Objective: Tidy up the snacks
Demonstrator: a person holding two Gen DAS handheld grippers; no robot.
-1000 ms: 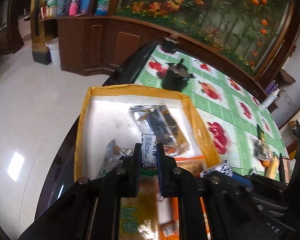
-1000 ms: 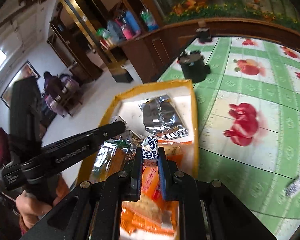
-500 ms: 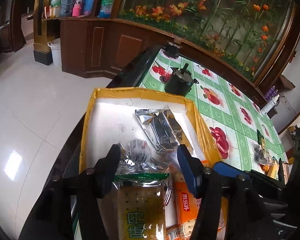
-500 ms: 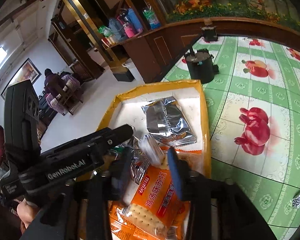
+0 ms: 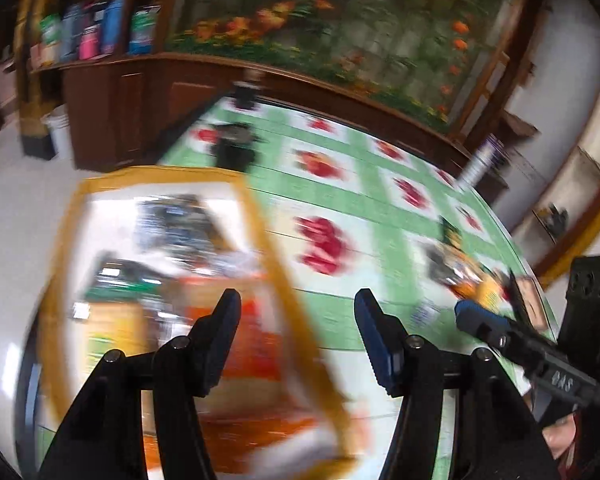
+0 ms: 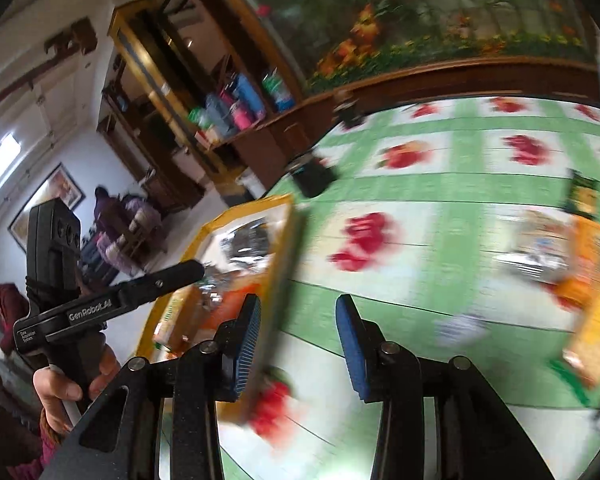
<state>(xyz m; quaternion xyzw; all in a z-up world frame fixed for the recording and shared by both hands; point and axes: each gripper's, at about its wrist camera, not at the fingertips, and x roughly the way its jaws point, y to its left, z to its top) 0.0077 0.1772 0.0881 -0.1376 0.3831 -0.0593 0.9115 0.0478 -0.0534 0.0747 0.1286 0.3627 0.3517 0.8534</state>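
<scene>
Both claws swung right, apparently empty, left claw [image 5: 296, 312], right claw [image 6: 298, 320]

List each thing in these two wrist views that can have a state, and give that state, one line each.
left gripper: open, holding nothing.
right gripper: open, holding nothing.
yellow-rimmed box: open-topped, with snack packets inside.
snack packets in the box: lying loose; blurred.
snacks on the tablecloth: lying outside the box.
black pot: upright on the tablecloth.
</scene>
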